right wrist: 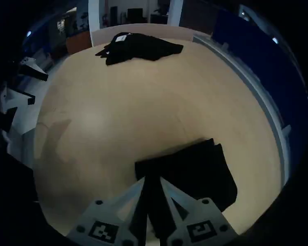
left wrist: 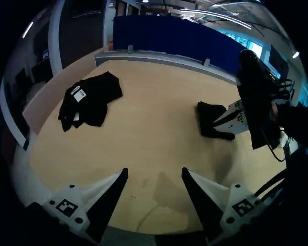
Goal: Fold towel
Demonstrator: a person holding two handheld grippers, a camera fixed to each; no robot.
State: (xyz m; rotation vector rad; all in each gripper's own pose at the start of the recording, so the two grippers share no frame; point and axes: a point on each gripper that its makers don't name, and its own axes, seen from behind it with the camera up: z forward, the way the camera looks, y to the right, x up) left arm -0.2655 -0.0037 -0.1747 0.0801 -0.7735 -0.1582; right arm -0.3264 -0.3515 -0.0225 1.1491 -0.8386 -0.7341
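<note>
A small folded black towel (right wrist: 195, 172) lies on the light wooden table (right wrist: 121, 110), close in front of my right gripper (right wrist: 152, 182). That gripper's fingers are nearly together with a fold of the towel's near edge pinched between them. In the left gripper view the same towel (left wrist: 209, 117) sits at the right, with the right gripper (left wrist: 220, 123) clamped on its edge and a dark sleeve (left wrist: 295, 123) behind it. My left gripper (left wrist: 154, 172) hovers open over bare table, well apart from the towel. Its white fingers (right wrist: 33, 70) show at the far left of the right gripper view.
A loose heap of black cloth (left wrist: 90, 102) with white tags lies at the table's far side, also seen as the heap (right wrist: 137, 47) at the top. A blue partition (left wrist: 174, 39) and grey rail border the table. A cable (left wrist: 273, 151) hangs by the right gripper.
</note>
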